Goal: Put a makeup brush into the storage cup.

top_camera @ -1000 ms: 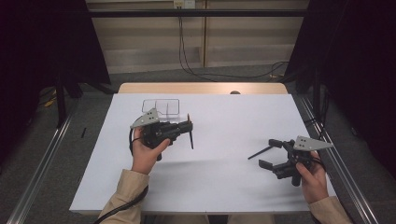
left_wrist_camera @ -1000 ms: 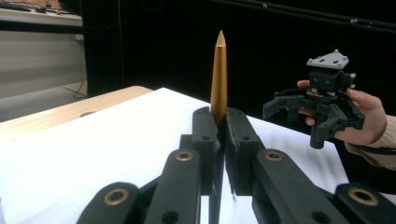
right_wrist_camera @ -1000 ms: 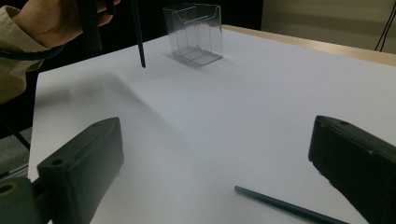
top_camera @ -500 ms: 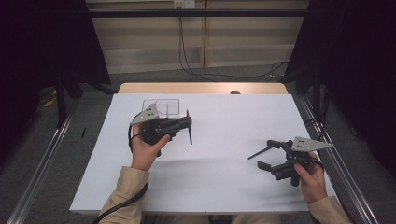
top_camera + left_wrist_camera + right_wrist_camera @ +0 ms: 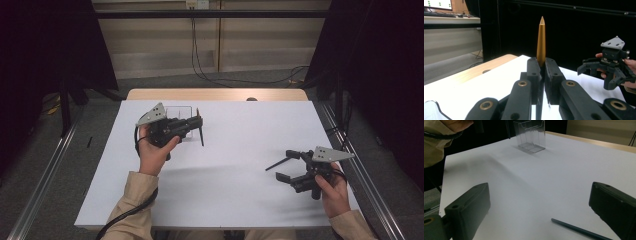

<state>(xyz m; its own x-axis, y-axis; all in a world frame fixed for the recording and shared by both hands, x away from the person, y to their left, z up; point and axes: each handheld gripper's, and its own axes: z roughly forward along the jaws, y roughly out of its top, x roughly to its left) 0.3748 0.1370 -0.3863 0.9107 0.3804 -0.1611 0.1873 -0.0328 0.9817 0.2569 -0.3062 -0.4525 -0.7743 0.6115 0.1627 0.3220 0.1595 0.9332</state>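
Nearest the person's edge of the white counter [image 5: 235, 205], the right hand-held gripper [image 5: 283, 165] hangs just above the surface with its jaws spread wide and nothing between the pads. A dark slim pen [image 5: 276, 164] lies flat on the counter beneath that opening. In the right gripper view it runs slantwise across the lower right, closer to the right jaw than to the left, and neither pad touches it. That pen is not yet picked up.

Farther out and to the left, the left hand-held gripper [image 5: 199, 122] has its jaws pinched nearly together on a second pen [image 5: 541, 40]. In the left gripper view its gold pointed end stands straight up from between the two jaws. From the high view the pen crosses the jaw tips, sticking out on both sides, and is carried clear of the counter.

Beyond it, close to the far edge, stands a clear plastic holder [image 5: 531, 135], upright and, as far as the right gripper view shows, with nothing inside. The held pen is just beside the holder, on its right flank in the high view, not over its mouth.

By my reading the work is at an early stage: one pen is gripped and brought near, none is dropped in, and the other waits to be grasped.
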